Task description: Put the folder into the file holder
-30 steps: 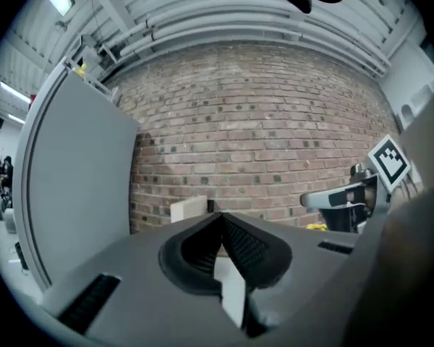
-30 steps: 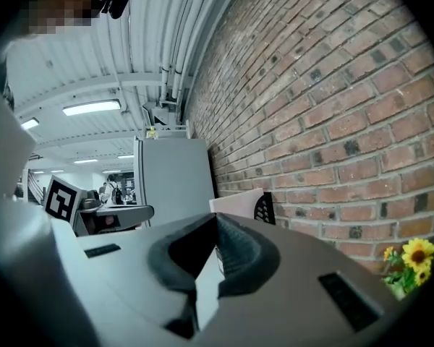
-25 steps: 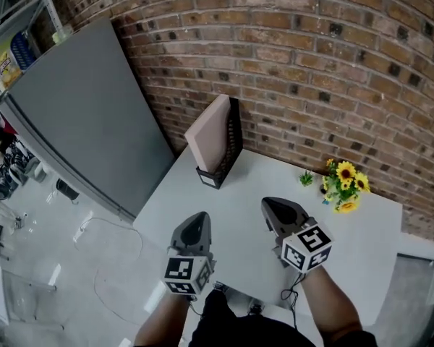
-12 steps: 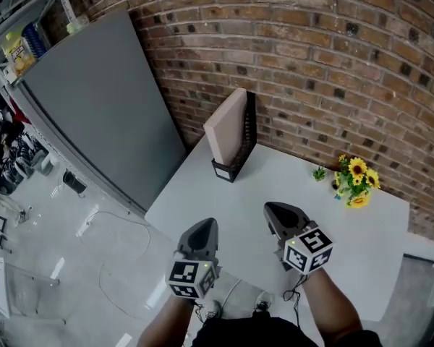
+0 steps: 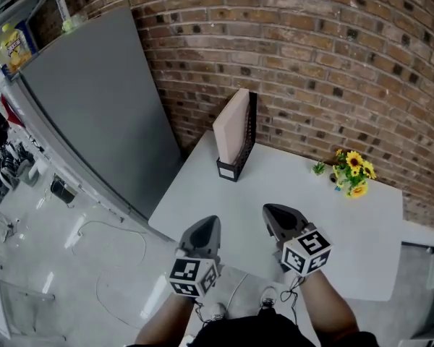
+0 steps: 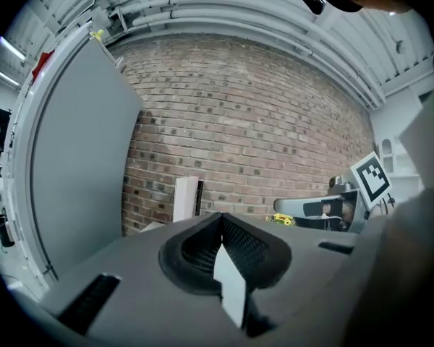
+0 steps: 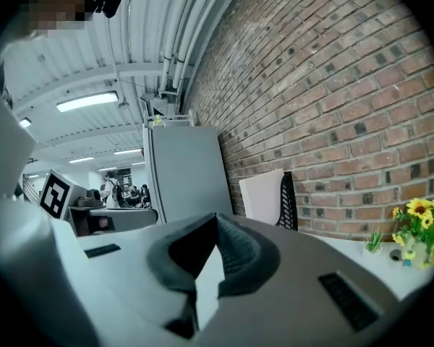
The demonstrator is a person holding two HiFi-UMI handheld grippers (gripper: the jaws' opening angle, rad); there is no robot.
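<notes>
Beyond both shut, empty grippers: folder standing in its holder.
Left gripper point(image 5: 205, 228) and right gripper point(image 5: 275, 215), jaws together on nothing, hover at the white table's point(image 5: 347, 223) near edge. Well ahead, the pale pink flat folder point(image 5: 231, 125) stands on end in the black mesh file holder point(image 5: 248, 132), about equally far from either.

We find no word, number or brand that we can read. The marker cube point(image 5: 186, 275) on the left hand-held gripper point(image 5: 208, 221) and the second cube point(image 5: 306, 250) on the right hand-held gripper point(image 5: 269, 210) bear black-and-white square codes, made of blocks and not letters. A yellow pack point(image 5: 13, 45) at the far left of the head view carries dark print, too small and blurred for us to make out.
</notes>
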